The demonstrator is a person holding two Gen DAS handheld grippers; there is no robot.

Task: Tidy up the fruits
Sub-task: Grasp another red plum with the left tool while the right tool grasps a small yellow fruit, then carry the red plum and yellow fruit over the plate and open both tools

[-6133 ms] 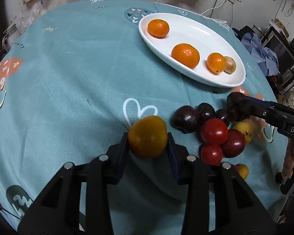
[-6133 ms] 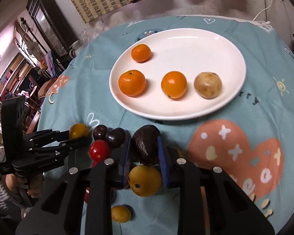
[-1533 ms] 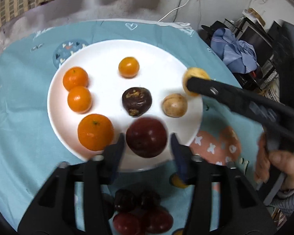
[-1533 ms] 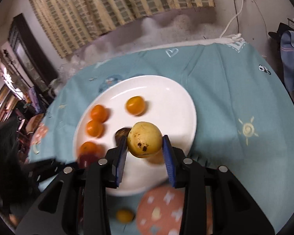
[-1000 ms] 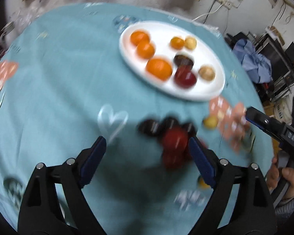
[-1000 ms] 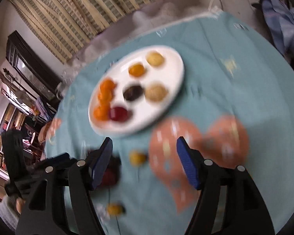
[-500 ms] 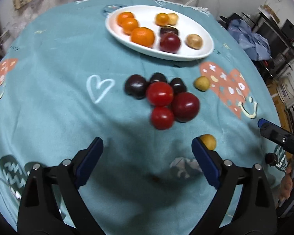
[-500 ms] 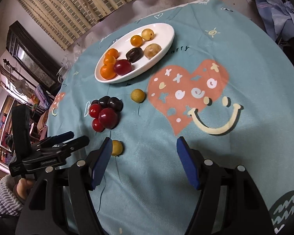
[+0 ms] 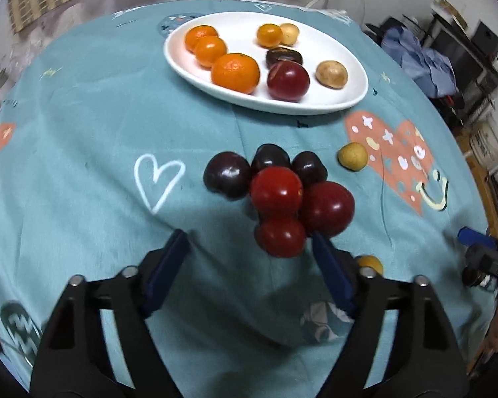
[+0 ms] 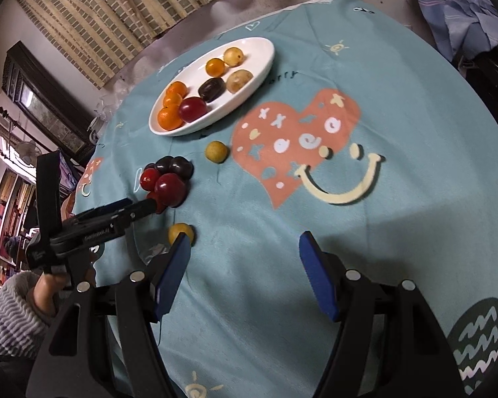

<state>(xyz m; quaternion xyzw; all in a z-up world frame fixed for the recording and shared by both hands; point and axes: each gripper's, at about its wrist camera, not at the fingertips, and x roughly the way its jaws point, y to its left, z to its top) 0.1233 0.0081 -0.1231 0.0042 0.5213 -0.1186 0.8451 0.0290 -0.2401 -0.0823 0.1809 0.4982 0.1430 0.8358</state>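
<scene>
- We are holding the left gripper (image 9: pixel 250 252) with its fingers spread wide and grasping nothing, right at the near edge of the tight cluster of red and dark purple round fruits (image 9: pixel 279 189) on the teal patterned cloth over the desk (image 9: pixel 83 106); the nearest small red fruit (image 9: pixel 281 237) is sitting between the blue pads.
- We are keeping the right gripper (image 10: pixel 244 267) released too, empty, hanging above bare cloth, with a small yellow-orange fruit (image 10: pixel 181 232) just beside its left finger.
- The white oval plate (image 9: pixel 182 56) is already carrying oranges, a red fruit, a dark one and pale ones.
- The likely risk: the fruits are touching, so closing on one may be nudging its neighbours and sending them rolling toward the desk edge.
- A finger might also be clipping the larger dark red fruit (image 9: pixel 327 207) and squeezing two at once.
- The loose yellow round fruit (image 9: pixel 352 156) near the plate could roll if the cloth is dragged.
</scene>
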